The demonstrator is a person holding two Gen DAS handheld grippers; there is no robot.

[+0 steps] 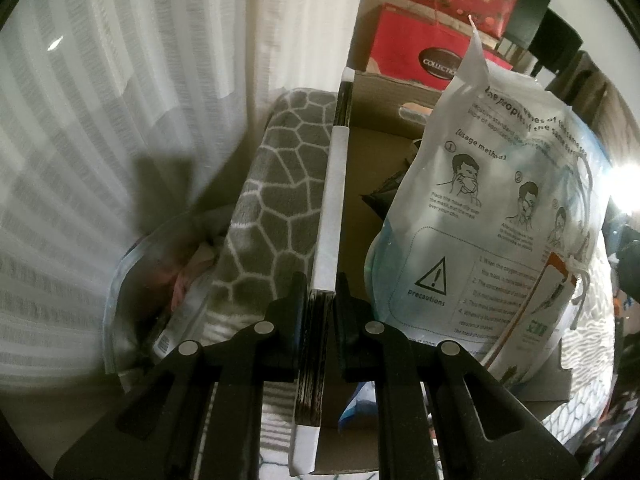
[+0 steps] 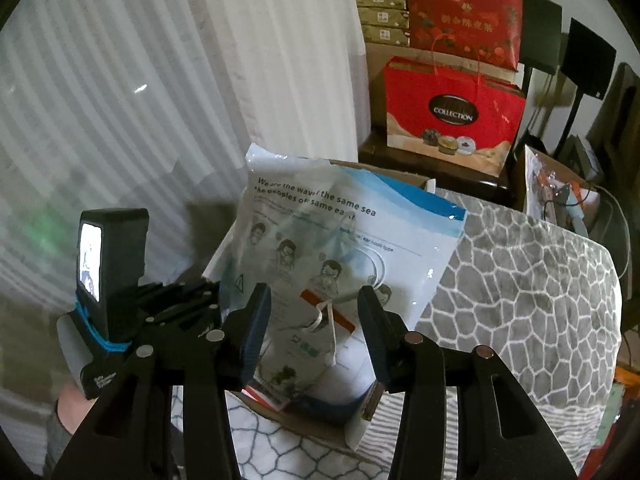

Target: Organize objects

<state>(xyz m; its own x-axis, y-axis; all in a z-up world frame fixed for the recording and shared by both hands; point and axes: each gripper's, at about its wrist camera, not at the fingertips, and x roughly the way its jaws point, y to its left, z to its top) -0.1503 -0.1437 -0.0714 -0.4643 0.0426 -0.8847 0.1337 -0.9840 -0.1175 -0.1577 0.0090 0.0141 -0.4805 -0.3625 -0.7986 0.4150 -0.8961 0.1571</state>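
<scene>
My left gripper point(image 1: 320, 300) is shut on the edge of a cardboard box flap point(image 1: 332, 200), a white-topped wall with a dark corrugated edge. Inside the box point(image 1: 376, 160) stand plastic packs of face masks point(image 1: 492, 216) printed with usage drawings. In the right wrist view my right gripper point(image 2: 314, 320) is open, its fingers either side of the mask packs point(image 2: 320, 248) without touching them. The left gripper's body point(image 2: 112, 280) with its small screen shows at the left of that view.
A grey blanket with a white stone pattern point(image 1: 276, 184) lies beside the box and covers a cushion point(image 2: 520, 280) on the right. White curtains point(image 2: 160, 80) hang behind. Red gift boxes point(image 2: 452, 116) are stacked at the back. More packs point(image 1: 140, 288) lie at lower left.
</scene>
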